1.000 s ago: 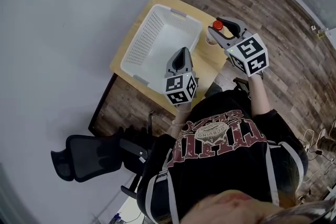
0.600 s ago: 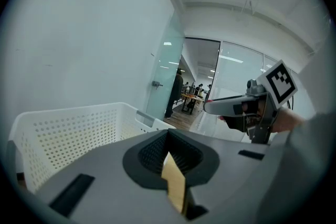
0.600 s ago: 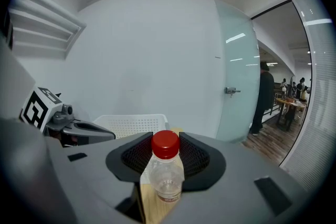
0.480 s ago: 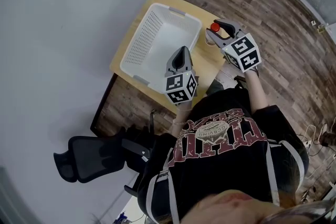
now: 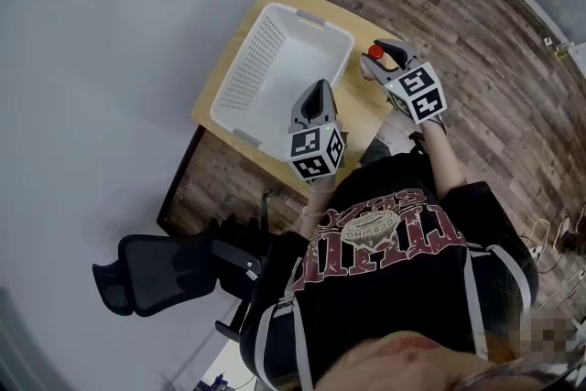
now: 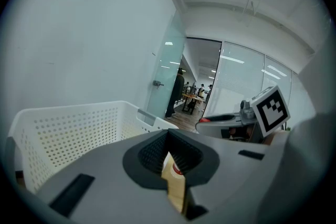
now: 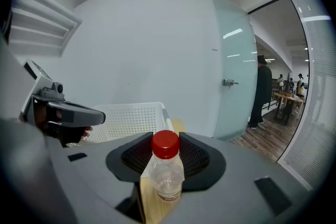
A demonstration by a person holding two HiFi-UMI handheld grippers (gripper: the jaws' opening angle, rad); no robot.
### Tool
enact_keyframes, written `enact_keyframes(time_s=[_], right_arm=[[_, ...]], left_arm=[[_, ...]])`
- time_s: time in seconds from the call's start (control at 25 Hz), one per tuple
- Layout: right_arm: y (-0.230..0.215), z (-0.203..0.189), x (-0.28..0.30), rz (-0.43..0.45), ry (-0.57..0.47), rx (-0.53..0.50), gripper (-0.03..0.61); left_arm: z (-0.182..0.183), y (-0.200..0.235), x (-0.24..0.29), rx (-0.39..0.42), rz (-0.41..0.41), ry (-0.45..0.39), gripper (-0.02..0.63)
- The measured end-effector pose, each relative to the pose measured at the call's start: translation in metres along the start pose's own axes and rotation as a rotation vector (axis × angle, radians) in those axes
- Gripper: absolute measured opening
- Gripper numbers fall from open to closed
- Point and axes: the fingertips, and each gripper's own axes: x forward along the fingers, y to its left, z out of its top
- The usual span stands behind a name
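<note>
Wood-plank floor [image 5: 476, 23] and a pale wall [image 5: 110, 32] frame a small light desk [image 5: 360, 110], and the thing in hand is a small clear bottle [image 7: 167, 180] with a red cap [image 7: 166, 144]. It stands upright between the jaws of the right gripper [image 7: 165, 148], which are closed on its neck and shoulder just below the cap. The bottle looks empty or nearly so, its plastic see-through, with a band of print low on the body. Over the last second the right gripper has sunk lower and drawn in a little toward the person, while the bottle kept exactly the same place between the jaws; I judge from this that the grip is firm and the bottle travels with the gripper rather than standing free. Whether its base touches the desk cannot be told. To the left of these jaws, and a little beyond them, sits a white perforated basket [image 5: 243, 64], nothing showing inside it. The left gripper [image 6: 168, 139] has stayed put, its jaws closed to a thin slit with nothing held; ahead of its tips lies the basket's near wall, and to their right hangs the right gripper with the bottle.
</note>
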Motion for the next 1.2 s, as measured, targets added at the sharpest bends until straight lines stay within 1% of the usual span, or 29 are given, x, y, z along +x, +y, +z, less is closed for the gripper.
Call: enact_keyframes(time_s=[0.36, 0.56, 0.76, 1.2], right_arm=[[-0.004, -0.032, 0.011, -0.026, 0.032, 0.03, 0.164], [-0.005, -0.041, 0.01, -0.035, 0.051, 0.011, 0.164], [-0.006, -0.052, 0.01, -0.036, 0.07, 0.017, 0.164], [-0.013, -0.059, 0.003, -0.057, 0.054, 0.039, 0.166]], left_arm=[[-0.002, 0.0, 0.0, 0.011, -0.002, 0.002, 0.048], [-0.002, -0.003, 0.0, 0.011, -0.005, 0.002, 0.048], [-0.002, -0.003, 0.001, 0.017, -0.006, 0.004, 0.048], [-0.002, -0.005, 0.002, 0.025, -0.003, 0.005, 0.048]])
